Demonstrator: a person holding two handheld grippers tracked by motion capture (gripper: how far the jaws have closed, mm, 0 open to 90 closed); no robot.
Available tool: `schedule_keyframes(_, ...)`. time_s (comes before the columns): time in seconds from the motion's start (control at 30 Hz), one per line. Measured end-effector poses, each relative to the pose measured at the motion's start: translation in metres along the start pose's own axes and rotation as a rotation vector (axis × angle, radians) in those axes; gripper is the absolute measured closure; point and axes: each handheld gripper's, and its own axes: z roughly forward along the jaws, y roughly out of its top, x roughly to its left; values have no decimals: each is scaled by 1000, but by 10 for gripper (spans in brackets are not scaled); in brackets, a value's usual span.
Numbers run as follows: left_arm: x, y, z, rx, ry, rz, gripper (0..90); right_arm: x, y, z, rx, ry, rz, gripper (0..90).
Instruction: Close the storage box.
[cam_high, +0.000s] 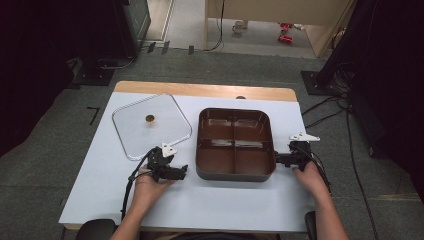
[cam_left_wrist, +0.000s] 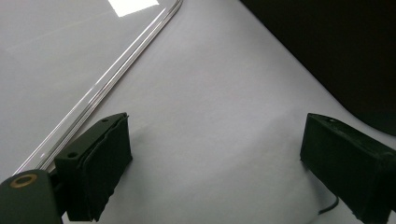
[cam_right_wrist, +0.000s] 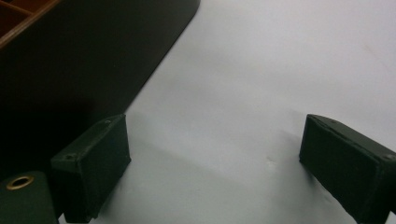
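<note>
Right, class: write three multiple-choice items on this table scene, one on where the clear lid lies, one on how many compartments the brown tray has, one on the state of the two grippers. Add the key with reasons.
1. Where does the clear lid lie?
A. on the table, left of the tray
B. on top of the tray
C. on the floor

2. How many compartments does the brown tray have?
A. two
B. four
C. six

3. What state are the left gripper and right gripper in?
A. both shut on the lid
B. one holds the tray up
C. both open and empty

Key:
1 A, the lid lies flat on the white table beside the tray's left side.
2 B, two crossing dividers split the tray into four.
3 C, each gripper view shows the jaws apart with bare table between them.
</note>
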Motion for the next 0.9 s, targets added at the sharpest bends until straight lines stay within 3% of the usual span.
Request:
schedule_keyframes(0.13, -1, 1, -2, 0, -13, 13, 139, 0, 0, 0, 0, 0, 1, 81)
schedule_keyframes(0.33, -6, 5, -5, 1, -30, 44, 144, 0, 0, 0, 0, 0, 0, 80)
schedule_keyframes(0.43, -5, 6, -6, 9, -39, 41, 153, 0, 0, 0, 0, 0, 1, 80)
schedule_keyframes(0.6, 2, 10, -12, -1, -89, -6, 154, 0, 0, 0, 0, 0, 0, 80)
schedule_keyframes(0.77, 7, 15, -19, -11, -82, 12, 162, 0, 0, 0, 0, 0, 0, 80)
schedule_keyframes(0.9, 10, 20, -22, -18, -100, 12, 163, 0, 0, 0, 0, 0, 0, 80)
